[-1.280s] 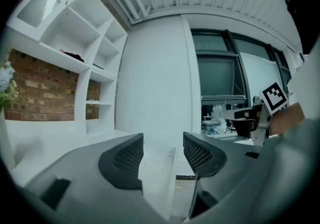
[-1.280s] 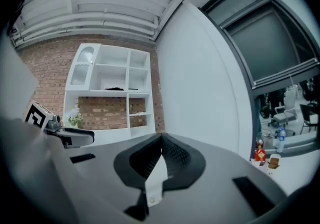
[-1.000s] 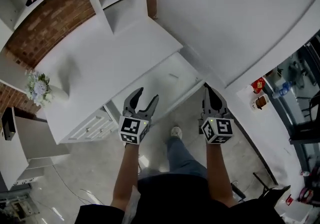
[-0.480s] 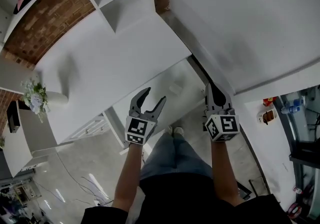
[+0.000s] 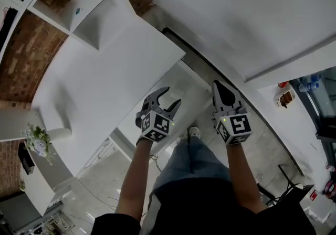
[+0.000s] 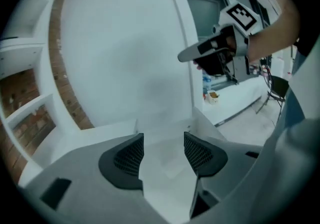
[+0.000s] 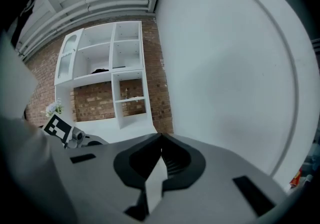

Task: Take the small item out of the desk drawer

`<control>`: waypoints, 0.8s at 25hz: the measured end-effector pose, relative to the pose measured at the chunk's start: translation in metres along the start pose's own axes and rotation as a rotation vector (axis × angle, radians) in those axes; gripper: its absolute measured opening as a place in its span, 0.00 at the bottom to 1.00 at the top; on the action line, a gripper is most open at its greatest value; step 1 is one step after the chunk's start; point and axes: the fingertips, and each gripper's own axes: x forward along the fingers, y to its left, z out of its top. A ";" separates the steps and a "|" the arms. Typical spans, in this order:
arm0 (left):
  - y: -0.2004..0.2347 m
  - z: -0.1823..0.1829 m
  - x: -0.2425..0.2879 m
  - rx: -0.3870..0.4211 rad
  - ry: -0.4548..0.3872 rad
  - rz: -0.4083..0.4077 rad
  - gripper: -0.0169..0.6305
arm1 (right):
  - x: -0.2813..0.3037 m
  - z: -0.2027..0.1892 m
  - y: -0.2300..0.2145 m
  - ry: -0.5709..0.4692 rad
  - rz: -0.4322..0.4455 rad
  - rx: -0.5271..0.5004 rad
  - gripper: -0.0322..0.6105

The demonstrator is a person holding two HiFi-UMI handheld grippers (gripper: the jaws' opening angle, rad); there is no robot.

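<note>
Beside the white desk [image 5: 105,76] a person stood over its open drawer [image 5: 190,86], a tong-like gripper in each hand. The left gripper [image 5: 171,97] hung over the drawer with its jaws spread wide and nothing between them. The left gripper view looked through that gap onto the drawer's bare white floor. A faint pale patch [image 6: 170,168] lay flat there, and I could not tell whether it was the small item; no view showed that thing plainly. The right gripper [image 5: 217,85] was just to the right of the left one, near the drawer's right end. Its jaws were pressed together tip to tip and gripped nothing. The person's jeans [image 5: 194,163] and one pale shoe [image 5: 195,133] showed below the two grippers. At the desk's far side a white shelf unit [image 5: 86,11] stood against a brick wall [image 5: 23,68], and a small bunch of flowers [image 5: 35,142] sat near the desk's left end.
</note>
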 end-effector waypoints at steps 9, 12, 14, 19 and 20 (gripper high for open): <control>-0.042 -0.049 0.080 0.464 0.296 -0.205 0.39 | -0.007 -0.029 -0.027 0.055 -0.036 0.033 0.05; -0.051 -0.074 0.096 0.638 0.399 -0.238 0.38 | -0.010 -0.042 -0.033 0.083 -0.046 0.066 0.05; -0.055 -0.088 0.105 0.712 0.457 -0.257 0.39 | -0.011 -0.049 -0.037 0.094 -0.048 0.075 0.05; -0.052 -0.107 0.122 0.822 0.549 -0.246 0.39 | -0.013 -0.056 -0.041 0.115 -0.053 0.089 0.05; -0.051 -0.110 0.125 0.839 0.562 -0.246 0.39 | -0.012 -0.057 -0.042 0.120 -0.054 0.093 0.05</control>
